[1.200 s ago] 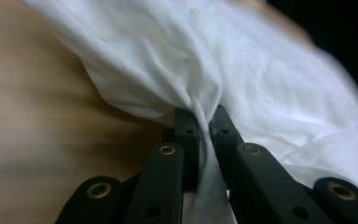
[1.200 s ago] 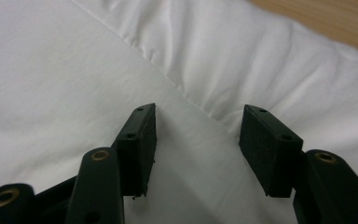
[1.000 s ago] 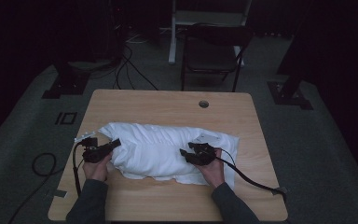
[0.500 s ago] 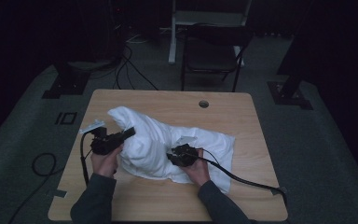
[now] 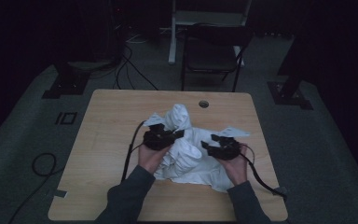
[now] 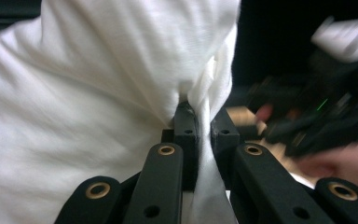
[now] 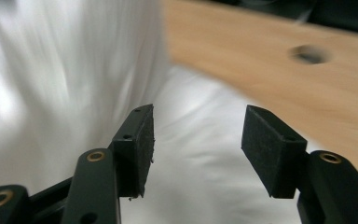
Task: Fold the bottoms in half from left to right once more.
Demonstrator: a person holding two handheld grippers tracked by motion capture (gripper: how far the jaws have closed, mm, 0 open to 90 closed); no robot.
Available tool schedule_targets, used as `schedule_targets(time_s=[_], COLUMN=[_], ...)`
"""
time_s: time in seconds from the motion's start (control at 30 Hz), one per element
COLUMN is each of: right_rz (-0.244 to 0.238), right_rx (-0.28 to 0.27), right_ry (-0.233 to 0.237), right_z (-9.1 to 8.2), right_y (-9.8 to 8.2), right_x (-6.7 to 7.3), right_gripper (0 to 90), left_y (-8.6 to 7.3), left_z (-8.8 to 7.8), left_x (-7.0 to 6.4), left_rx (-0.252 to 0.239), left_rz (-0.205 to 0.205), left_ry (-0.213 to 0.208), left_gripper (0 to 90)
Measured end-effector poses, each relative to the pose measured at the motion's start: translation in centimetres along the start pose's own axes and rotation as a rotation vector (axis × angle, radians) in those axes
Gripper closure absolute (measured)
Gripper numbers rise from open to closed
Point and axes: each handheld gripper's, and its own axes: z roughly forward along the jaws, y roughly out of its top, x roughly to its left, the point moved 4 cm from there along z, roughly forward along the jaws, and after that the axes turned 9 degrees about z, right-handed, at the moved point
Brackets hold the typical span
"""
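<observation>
On the wooden table (image 5: 107, 140), near its middle, we see both forearms in grey sleeves coming in from the near edge, each hand wrapped around a black gripper. The left hand (image 5: 150, 156) is angled inward toward the table's centre, and its left gripper (image 5: 179, 134) is clenched on a pinch of the white cloth (image 5: 186, 156); in the left gripper view the fabric (image 6: 74, 116) is squeezed between the two jaws and rises in a bunched peak above them. The right hand (image 5: 235, 167) sits near the right edge, with the right gripper (image 5: 205, 145) pointing left toward the other hand. Its jaws have just been opening and stand apart, released; in the right gripper view (image 7: 196, 149) the cloth (image 7: 200, 196) lies beyond and below the gap, with no fabric pressed by the pads. The rest of the cloth lies crumpled between and in front of the two hands. We can read no writing or labels anywhere.
</observation>
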Motion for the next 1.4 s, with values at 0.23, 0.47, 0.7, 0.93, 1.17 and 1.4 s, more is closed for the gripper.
schedule_targets(time_s=[0.23,0.47,0.7,0.93,1.17,1.4], right_rz=[0.126,0.105,0.037,0.026,0.064,0.099], right_rx=[-0.148,-0.169,-0.081,-0.017,0.003,0.076], right_ry=[-0.027,0.101,0.052,-0.080,-0.147,-0.192], right_z=[-4.0,-3.2,-1.2,-1.1,-2.1,-1.0], right_y=[3.0,5.4,5.7,3.9,2.5,1.1], right_x=[-3.1,-0.6,0.0,-2.6,-5.7,-7.6], right_gripper=[42.3,39.6,77.1,87.8,87.8,84.7], left_y=[-0.9,-1.5,-1.8,-0.7,-0.6,-4.4], left_z=[5.5,6.6,6.0,1.6,-2.3,0.5], left_x=[-2.4,-3.2,-3.2,-3.2,2.6,4.4], left_rx=[0.098,0.124,0.120,0.064,0.072,0.201], left_rz=[0.048,0.066,0.080,0.133,0.180,0.145], left_ry=[-0.046,-0.023,-0.022,-0.017,0.271,0.230], left_gripper=[77.2,76.1,68.4,50.8,51.3,50.8])
